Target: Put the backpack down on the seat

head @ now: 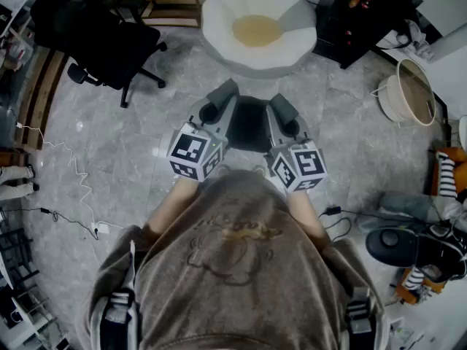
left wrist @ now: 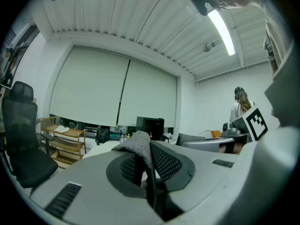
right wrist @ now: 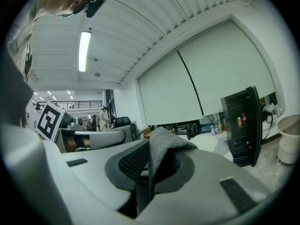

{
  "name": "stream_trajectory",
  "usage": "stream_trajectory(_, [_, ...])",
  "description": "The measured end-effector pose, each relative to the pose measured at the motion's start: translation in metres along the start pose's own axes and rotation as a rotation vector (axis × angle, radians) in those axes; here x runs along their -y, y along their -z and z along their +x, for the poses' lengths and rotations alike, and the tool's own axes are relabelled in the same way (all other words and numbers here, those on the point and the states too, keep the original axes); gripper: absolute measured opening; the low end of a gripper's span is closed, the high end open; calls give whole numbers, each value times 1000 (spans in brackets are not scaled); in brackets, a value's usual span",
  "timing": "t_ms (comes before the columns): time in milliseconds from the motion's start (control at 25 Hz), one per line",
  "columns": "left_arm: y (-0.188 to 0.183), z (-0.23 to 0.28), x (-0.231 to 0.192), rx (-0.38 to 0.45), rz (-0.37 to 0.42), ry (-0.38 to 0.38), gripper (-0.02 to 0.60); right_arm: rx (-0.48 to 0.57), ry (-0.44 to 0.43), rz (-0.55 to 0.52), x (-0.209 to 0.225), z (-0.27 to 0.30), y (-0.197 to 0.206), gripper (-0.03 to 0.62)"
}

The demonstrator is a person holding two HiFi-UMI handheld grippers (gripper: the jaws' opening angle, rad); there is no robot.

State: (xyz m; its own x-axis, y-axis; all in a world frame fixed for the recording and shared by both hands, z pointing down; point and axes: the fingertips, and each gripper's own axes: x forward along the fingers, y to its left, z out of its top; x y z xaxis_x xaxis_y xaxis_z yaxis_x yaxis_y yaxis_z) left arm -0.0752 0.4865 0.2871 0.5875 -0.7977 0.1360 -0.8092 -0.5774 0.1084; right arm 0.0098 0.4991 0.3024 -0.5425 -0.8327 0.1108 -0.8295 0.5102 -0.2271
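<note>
Head view: the dark backpack (head: 249,125) is hung between the left claw (head: 210,112) and the right claw (head: 287,115). The seat (head: 219,17) is set straight ahead, well apart, equally near both hands. Both claws are held about level, side by side.

Left gripper view: the jaws are pinched narrow on grey fabric, judged the backpack (left wrist: 137,143).

Right gripper view: likewise clamped on the backpack (right wrist: 163,142).

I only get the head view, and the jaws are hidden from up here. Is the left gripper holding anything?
Observer: Yes. The left gripper is shut on a fold of grey fabric.
Operator: And the right one?
Observer: The same. The right gripper pinches grey fabric that sticks up past its jaws.
Operator: Anyone nearby?
Observer: A person stands far off, at the right of the left gripper view.
</note>
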Motion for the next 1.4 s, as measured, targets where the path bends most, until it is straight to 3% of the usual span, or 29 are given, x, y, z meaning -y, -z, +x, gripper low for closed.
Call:
stream_trajectory(240, [-1,8,-11,-12,11,16,28,-13,9,-38,0,10,0,24])
stream_trajectory(480, [3,10,-21,-29,24,68,28,1,27,2,3,22,4,26])
stream_trajectory(840, [-27,4,-31,12,50,159,28,83,53,0,-2,35,-30,25])
stream_trajectory(1400, [-37,41,-63,4,60,207,29,105,49,-7,20,79,-46,26])
